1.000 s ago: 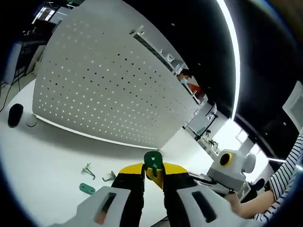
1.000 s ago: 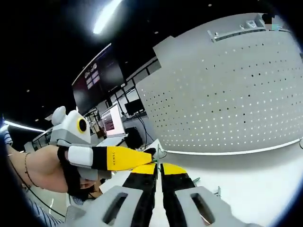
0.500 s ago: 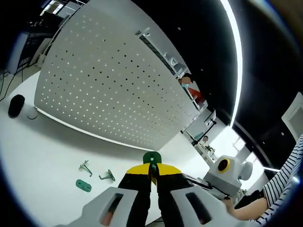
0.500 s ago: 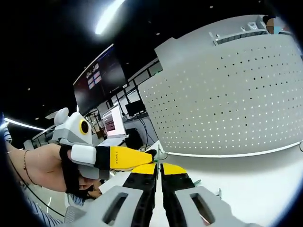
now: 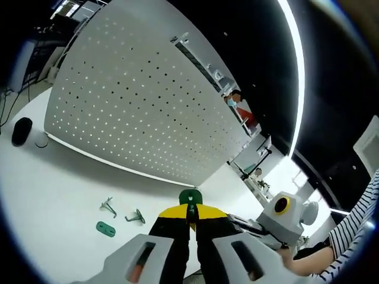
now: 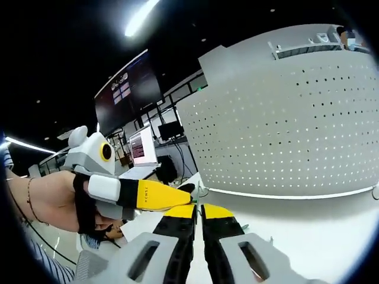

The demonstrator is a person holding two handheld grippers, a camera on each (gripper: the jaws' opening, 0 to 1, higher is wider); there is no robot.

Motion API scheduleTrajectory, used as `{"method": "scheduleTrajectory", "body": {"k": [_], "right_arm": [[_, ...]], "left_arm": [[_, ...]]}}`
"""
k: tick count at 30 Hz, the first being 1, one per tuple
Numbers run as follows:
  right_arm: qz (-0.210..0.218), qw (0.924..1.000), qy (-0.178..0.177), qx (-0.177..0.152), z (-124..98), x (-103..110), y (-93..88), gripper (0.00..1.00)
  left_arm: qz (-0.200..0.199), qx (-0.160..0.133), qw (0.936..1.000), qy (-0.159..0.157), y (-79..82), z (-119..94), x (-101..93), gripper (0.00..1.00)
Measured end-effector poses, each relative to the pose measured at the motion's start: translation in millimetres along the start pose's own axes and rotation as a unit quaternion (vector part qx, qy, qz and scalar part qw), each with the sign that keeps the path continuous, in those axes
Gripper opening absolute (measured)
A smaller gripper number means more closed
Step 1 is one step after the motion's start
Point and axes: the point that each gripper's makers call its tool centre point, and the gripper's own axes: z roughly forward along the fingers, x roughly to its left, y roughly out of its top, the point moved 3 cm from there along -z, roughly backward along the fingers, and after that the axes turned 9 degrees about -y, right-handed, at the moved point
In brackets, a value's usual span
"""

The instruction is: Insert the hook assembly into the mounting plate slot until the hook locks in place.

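My left gripper [image 5: 190, 213] is shut on a small green mounting plate [image 5: 189, 196] that sticks up between its yellow tips, held above the white table. My right gripper [image 6: 198, 208] has its jaws pressed together on a thin metal hook [image 6: 201, 191], which pokes out just past the tips. The two grippers meet tip to tip: the left one's yellow finger [image 6: 159, 194] reaches in from the left, and the right gripper's body [image 5: 283, 216] shows at the right. Two spare hooks [image 5: 108, 206] [image 5: 135, 217] and a second green plate [image 5: 106, 228] lie on the table.
A large white pegboard [image 5: 136, 100] stands upright behind the table. A black rounded object [image 5: 22, 130] lies at the far left of the table [image 5: 59, 189]. A person's hand [image 6: 47, 201] holds the left gripper. Desks and monitors [image 6: 144, 151] fill the background.
The left jaws have drawn closer together on the green plate than a second ago. Both views have shifted slightly, and the grippers stay tip to tip.
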Motion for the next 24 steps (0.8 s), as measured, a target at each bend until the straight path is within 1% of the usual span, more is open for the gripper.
{"method": "scheduleTrajectory", "body": {"k": [1, 3, 4, 5, 6, 8, 9, 10, 12, 13, 14, 15, 17, 19, 20, 21, 22, 23, 24], "right_arm": [[-0.003, 1.0, 0.001, 0.006, 0.2, -0.2, -1.1, 0.01], [-0.002, 1.0, 0.002, 0.007, 0.4, -0.8, -0.5, 0.02], [-0.002, 0.9999, 0.006, 0.016, 0.5, -0.4, -1.7, 0.02], [0.0, 0.9997, 0.008, 0.024, 0.4, -0.4, -2.5, 0.03], [0.0, 0.9997, 0.012, 0.024, 0.2, -0.3, -1.5, 0.04], [-0.005, 0.9995, 0.014, 0.029, -2.0, -0.8, -0.7, 0.1], [-0.011, 0.9993, 0.017, 0.03, -3.2, -0.6, -0.5, 0.11], [-0.025, 0.9988, 0.015, 0.04, -5.4, -2.5, -1.6, 0.13], [-0.042, 0.9983, 0.005, 0.039, -8.8, -6.5, -1.6, 0.2], [-0.054, 0.9975, 0.001, 0.047, -11.2, -8.5, -3.6, 0.23], [-0.074, 0.996, -0.003, 0.05, -13.6, -10.9, -4.9, 0.27], [-0.106, 0.9924, -0.016, 0.062, -17.9, -16.1, -9.4, 0.31], [-0.152, 0.985, -0.043, 0.07, -25.3, -26.6, -16.3, 0.41], [-0.182, 0.9775, -0.068, 0.084, -35.7, -36.9, -25.7, 0.48], [-0.189, 0.9754, -0.074, 0.087, -39.3, -39.9, -29.4, 0.53], [-0.193, 0.9738, -0.078, 0.091, -42.9, -42.3, -33.7, 0.56], [-0.195, 0.9725, -0.083, 0.096, -46.3, -44.8, -38.9, 0.6], [-0.202, 0.9685, -0.093, 0.112, -52.4, -50.0, -48.2, 0.65], [-0.202, 0.9683, -0.094, 0.113, -55.1, -51.7, -52.6, 0.68]], "left_arm": [[-0.001, 0.003, 1.0, 0.001, -0.7, -0.4, 0.7, 0.01], [0.002, 0.002, 1.0, 0.003, -0.1, -0.9, 2.4, 0.01], [0.001, 0.003, 1.0, 0.004, -0.4, -1.2, 3.2, 0.01], [0.003, 0.003, 1.0, 0.007, -0.4, -1.7, 4.4, 0.01], [0.01, -0.002, 0.9998, 0.014, 1.0, -3.7, 6.5, 0.01], [0.024, -0.002, 0.9994, 0.023, 2.7, -6.8, 8.9, 0.01], [0.039, -0.006, 0.9985, 0.036, 5.3, -9.6, 12.2, 0.01], [0.044, -0.008, 0.9982, 0.04, 6.2, -10.4, 12.9, 0.01], [0.057, -0.01, 0.997, 0.051, 8.0, -12.8, 15.0, 0.01], [0.074, -0.008, 0.9953, 0.062, 9.5, -14.5, 17.9, 0.01], [0.084, -0.008, 0.9942, 0.067, 10.8, -15.3, 17.9, 0.01], [0.095, -0.008, 0.9928, 0.072, 12.3, -16.2, 18.0, 0.01], [0.134, -0.005, 0.9868, 0.092, 18.2, -18.7, 20.4, 0.01], [0.159, -0.003, 0.982, 0.102, 22.4, -19.8, 19.9, 0.01], [0.171, -0.008, 0.9795, 0.107, 26.0, -20.0, 18.6, 0.01], [0.172, -0.012, 0.979, 0.108, 27.6, -20.0, 17.5, 0.01], [0.181, -0.019, 0.9765, 0.115, 31.3, -20.8, 18.1, 0.01], [0.182, -0.019, 0.9761, 0.117, 31.8, -20.8, 18.3, 0.01], [0.188, -0.02, 0.9747, 0.12, 33.5, -20.6, 18.4, 0.01]]}}
